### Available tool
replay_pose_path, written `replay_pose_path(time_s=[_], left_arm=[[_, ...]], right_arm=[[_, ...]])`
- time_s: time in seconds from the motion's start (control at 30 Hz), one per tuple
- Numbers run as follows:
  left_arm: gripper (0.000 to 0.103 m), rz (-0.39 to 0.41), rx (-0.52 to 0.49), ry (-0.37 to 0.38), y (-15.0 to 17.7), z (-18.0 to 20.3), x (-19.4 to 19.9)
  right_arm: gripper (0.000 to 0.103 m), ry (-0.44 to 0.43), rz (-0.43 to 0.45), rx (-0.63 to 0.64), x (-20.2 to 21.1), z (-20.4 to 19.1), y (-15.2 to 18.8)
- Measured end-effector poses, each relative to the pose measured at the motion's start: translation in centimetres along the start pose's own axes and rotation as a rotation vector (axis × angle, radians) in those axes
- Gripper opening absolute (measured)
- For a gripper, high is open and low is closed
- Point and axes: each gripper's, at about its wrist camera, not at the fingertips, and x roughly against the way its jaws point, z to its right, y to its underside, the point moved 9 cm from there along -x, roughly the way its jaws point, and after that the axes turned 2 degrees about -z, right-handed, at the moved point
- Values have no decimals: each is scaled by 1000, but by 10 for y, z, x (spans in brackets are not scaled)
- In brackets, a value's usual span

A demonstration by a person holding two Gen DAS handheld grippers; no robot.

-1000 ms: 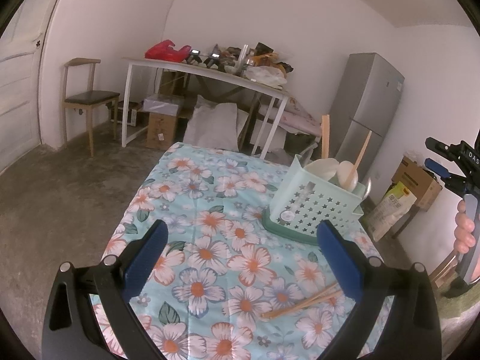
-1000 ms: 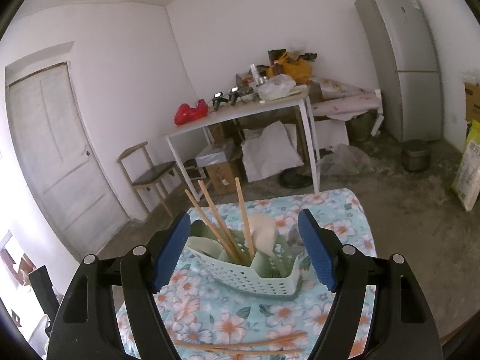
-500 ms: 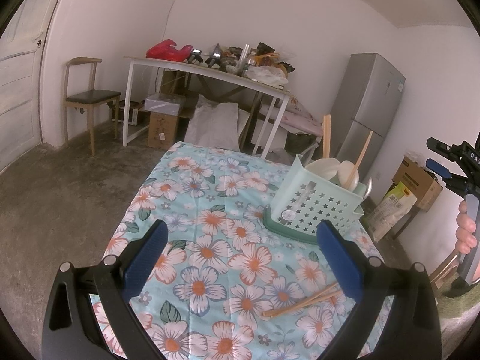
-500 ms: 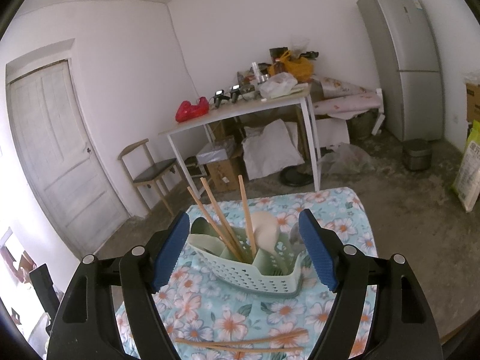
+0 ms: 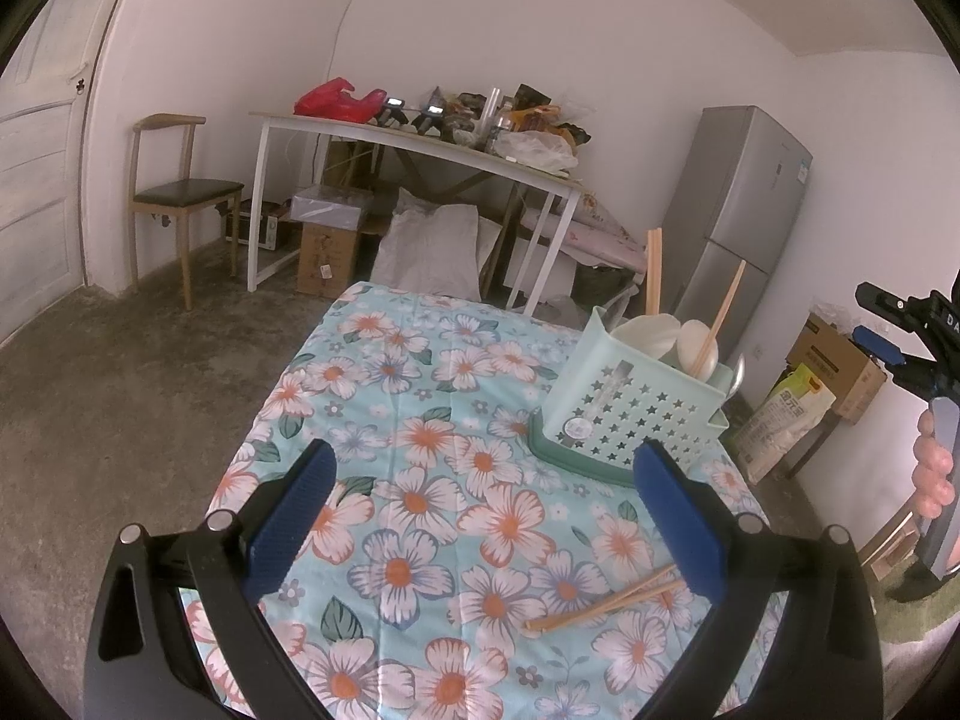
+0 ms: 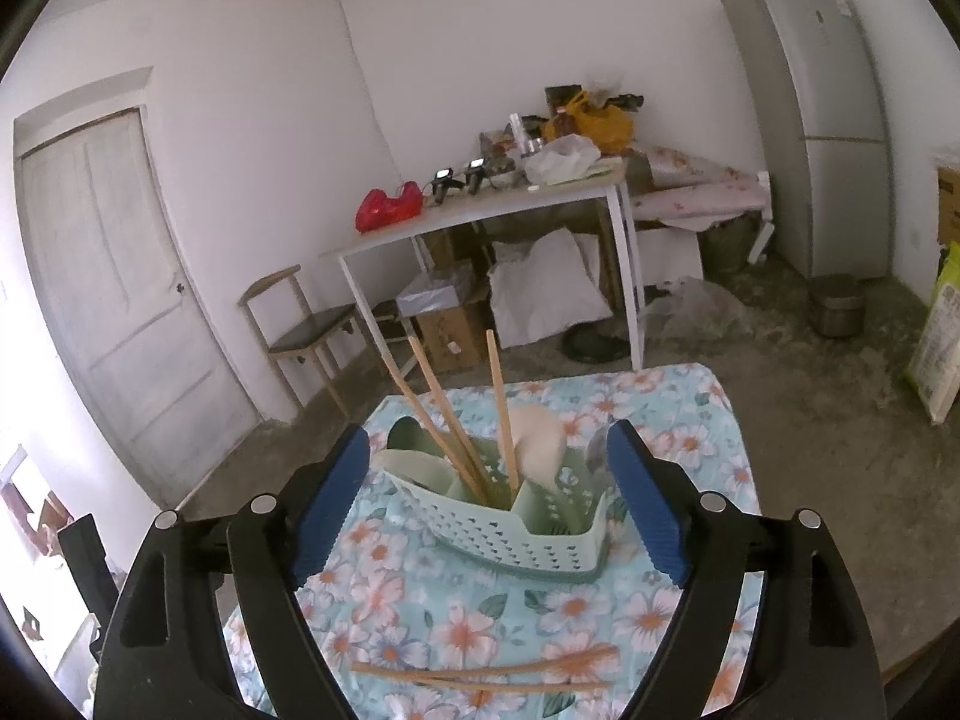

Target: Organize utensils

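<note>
Change over the last second was slight: the right claw had lifted a little and backed off, so the caddy sat lower and nearer between its wide, empty jaws, and the loose chopsticks showed more fully at 6 o'clock. The left claw had hardly shifted; it hung wide and empty over the tabletop, with the caddy at 2 o'clock and the chopsticks at 5 o'clock by its right finger. That read as a pause between picks, with one pair left to stow.

Three chopsticks and pale spoons stood in the caddy, but its dividers were hard to tell apart. The right finger in the left view covered one end of the loose pair. The tabletop's near edge was cut off by both claws.
</note>
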Motion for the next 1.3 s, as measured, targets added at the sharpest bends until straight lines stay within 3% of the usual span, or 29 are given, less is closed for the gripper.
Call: replay_pose_path(time_s=[0.27,0.6,0.83,1.0,1.3], left_arm=[[97,-13,6,1,5,-2,-1],[97,-71,-12,22,25,16,-15],[97,-92,-26,38,32,21,-26],[97,-148,-46,40,44,24,-42],[97,-196,-146,40,59,41,-65]], right_arm=[[78,-10,-73,-11,-2,0,27],[78,-35,-264,-68,-6,3,105],[78,-49,-391,-181,-3,4,165],[77,-30,-468,-274,-10,21,197],[60,-69,-526,-512,-37,58,218]])
